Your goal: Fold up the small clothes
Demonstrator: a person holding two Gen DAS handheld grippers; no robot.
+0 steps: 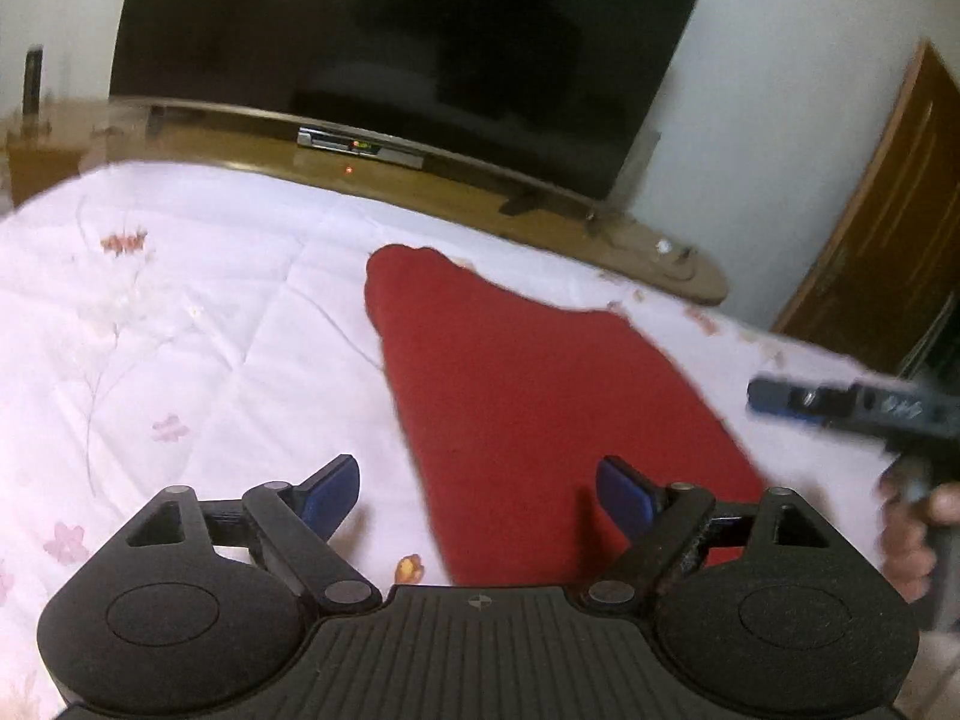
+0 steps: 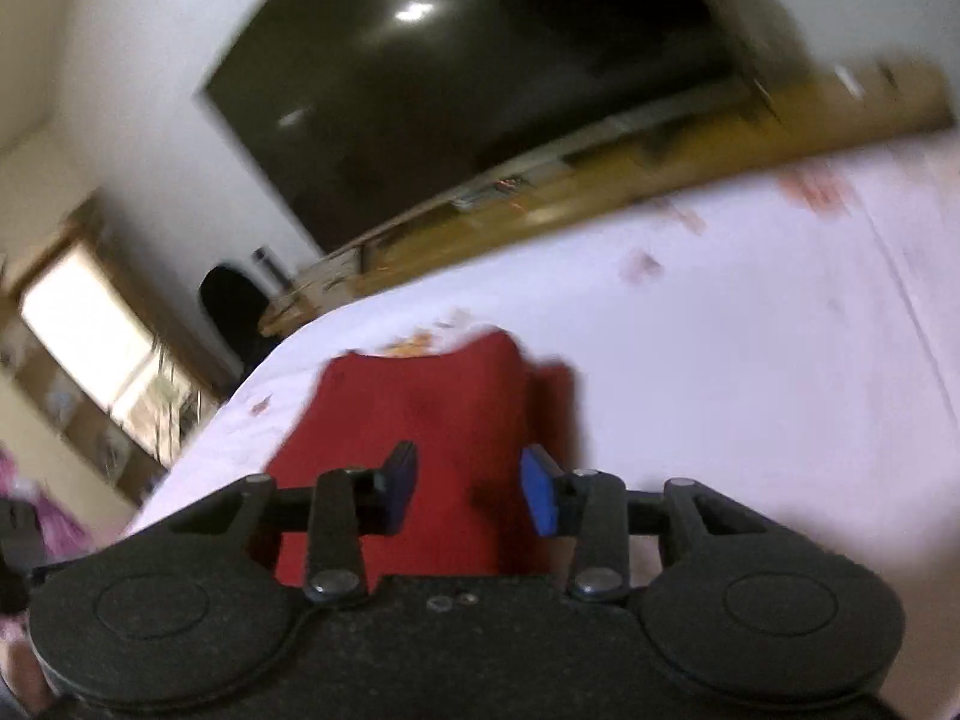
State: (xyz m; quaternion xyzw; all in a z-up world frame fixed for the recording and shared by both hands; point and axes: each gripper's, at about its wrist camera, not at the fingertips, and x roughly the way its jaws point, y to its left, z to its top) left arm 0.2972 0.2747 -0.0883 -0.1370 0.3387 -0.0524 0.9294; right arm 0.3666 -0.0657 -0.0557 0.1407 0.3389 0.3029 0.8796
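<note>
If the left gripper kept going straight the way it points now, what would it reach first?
Probably the red garment, near its left edge: the open left gripper points down at it on the floral bedspread. Depth is unclear.

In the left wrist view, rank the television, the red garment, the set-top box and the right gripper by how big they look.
Largest to smallest as they appear:
1. television
2. red garment
3. right gripper, partly cut off at the frame edge and blurred, so unsure against the next
4. set-top box

The television stands farther off, so true sizes may differ.
</note>
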